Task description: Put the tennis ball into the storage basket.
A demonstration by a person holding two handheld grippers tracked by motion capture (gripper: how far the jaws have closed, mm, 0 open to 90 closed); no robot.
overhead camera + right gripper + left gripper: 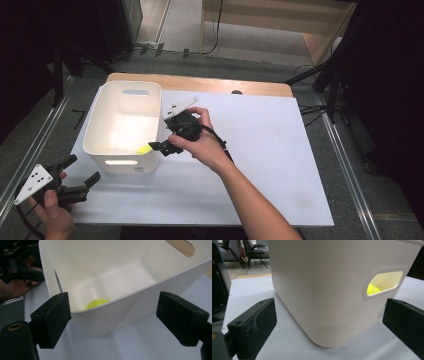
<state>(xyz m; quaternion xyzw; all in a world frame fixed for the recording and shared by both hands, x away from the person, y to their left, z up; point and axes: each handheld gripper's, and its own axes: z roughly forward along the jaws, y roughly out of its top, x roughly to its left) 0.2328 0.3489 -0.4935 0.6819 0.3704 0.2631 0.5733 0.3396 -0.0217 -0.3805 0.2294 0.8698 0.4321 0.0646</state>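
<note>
Inside the white bin [125,127], near its front right corner, lies a yellow ball [144,149], glimpsed too through the handle cut-out. At the bin's right rim hovers the right gripper [161,145], its jaws spread wide and holding nothing. Off the bin's front left corner, the left gripper [82,172] rests low over the white table [270,150], jaws likewise wide apart and empty.

So the bin [124,127] sits on the tabletop [270,165], toward its left and far side. A ball [144,149] is inside it, down in the near right corner. Right gripper [165,146] hangs at the bin's right wall; left gripper [82,176] is off the near left corner, apart from it.
</note>
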